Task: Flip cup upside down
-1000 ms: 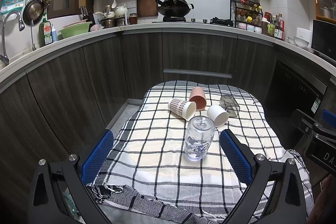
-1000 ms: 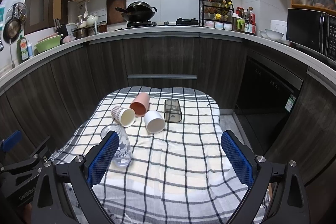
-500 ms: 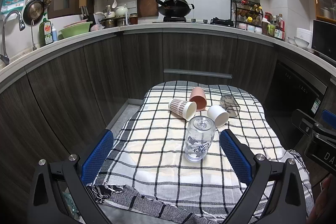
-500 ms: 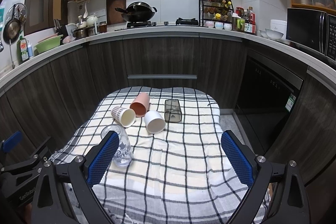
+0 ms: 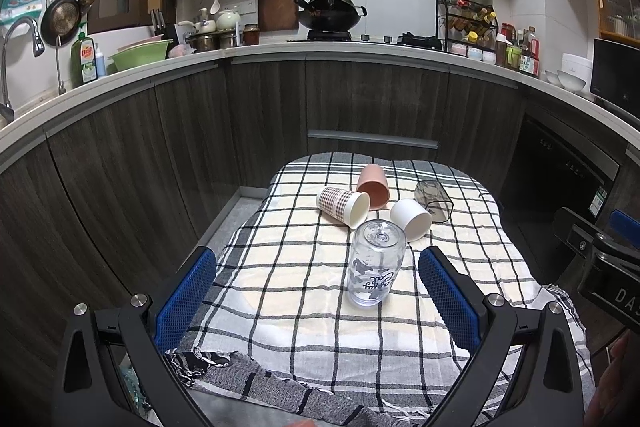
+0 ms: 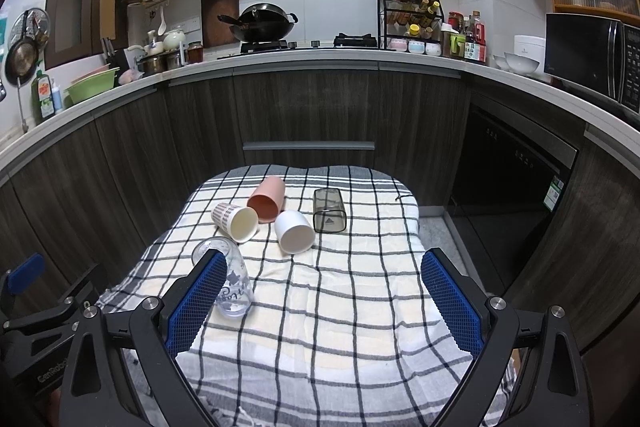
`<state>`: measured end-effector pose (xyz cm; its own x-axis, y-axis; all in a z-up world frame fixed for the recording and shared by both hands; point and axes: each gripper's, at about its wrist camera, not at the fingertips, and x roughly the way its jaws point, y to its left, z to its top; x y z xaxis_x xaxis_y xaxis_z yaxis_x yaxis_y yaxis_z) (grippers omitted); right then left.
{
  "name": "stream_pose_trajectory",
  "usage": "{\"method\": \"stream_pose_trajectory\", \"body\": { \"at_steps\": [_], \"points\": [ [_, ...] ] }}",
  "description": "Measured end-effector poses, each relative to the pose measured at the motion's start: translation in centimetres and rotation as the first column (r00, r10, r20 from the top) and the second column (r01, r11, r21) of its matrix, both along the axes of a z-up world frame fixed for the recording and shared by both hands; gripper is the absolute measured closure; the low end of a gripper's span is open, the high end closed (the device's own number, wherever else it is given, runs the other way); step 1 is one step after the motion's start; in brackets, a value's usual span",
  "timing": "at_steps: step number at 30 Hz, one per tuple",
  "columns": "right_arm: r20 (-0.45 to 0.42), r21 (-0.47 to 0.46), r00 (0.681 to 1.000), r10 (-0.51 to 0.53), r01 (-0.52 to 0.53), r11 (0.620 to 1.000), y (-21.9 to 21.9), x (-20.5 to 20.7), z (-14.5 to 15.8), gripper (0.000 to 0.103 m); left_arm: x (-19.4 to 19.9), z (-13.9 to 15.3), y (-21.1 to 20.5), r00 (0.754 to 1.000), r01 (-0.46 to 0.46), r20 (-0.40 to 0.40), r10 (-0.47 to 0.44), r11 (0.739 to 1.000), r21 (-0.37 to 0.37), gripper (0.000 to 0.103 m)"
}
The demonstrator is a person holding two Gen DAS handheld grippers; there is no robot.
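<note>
A clear printed glass cup point(image 5: 374, 265) stands upside down on the checked cloth point(image 5: 280, 267); it also shows in the right wrist view point(image 6: 232, 281), partly behind my right gripper's left finger. Behind it lie on their sides a checked paper cup point(image 5: 343, 206), a pink cup point(image 5: 373, 185), a white cup point(image 5: 412, 219) and a smoky glass tumbler point(image 5: 434, 199). My left gripper point(image 5: 316, 301) is open and empty, short of the clear cup. My right gripper point(image 6: 320, 301) is open and empty over the cloth's near part.
The small table stands in front of dark kitchen cabinets point(image 6: 312, 115) with a counter on top. A dishwasher front point(image 6: 516, 183) is at the right. The right gripper's body point(image 5: 600, 259) shows at the right edge of the left wrist view.
</note>
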<state>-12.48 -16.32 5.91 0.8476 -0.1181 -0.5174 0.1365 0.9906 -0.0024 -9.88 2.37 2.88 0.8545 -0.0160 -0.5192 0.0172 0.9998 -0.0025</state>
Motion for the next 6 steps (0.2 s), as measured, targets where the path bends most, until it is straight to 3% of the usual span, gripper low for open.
{"method": "stream_pose_trajectory", "body": {
  "at_steps": [6],
  "points": [
    [-0.002,0.002,1.000,-0.001,0.001,1.000,0.01,0.02,-0.11,0.005,0.02,-0.01,-0.09,1.000,-0.005,-0.001,0.005,1.000,0.005,0.000]
  ]
}}
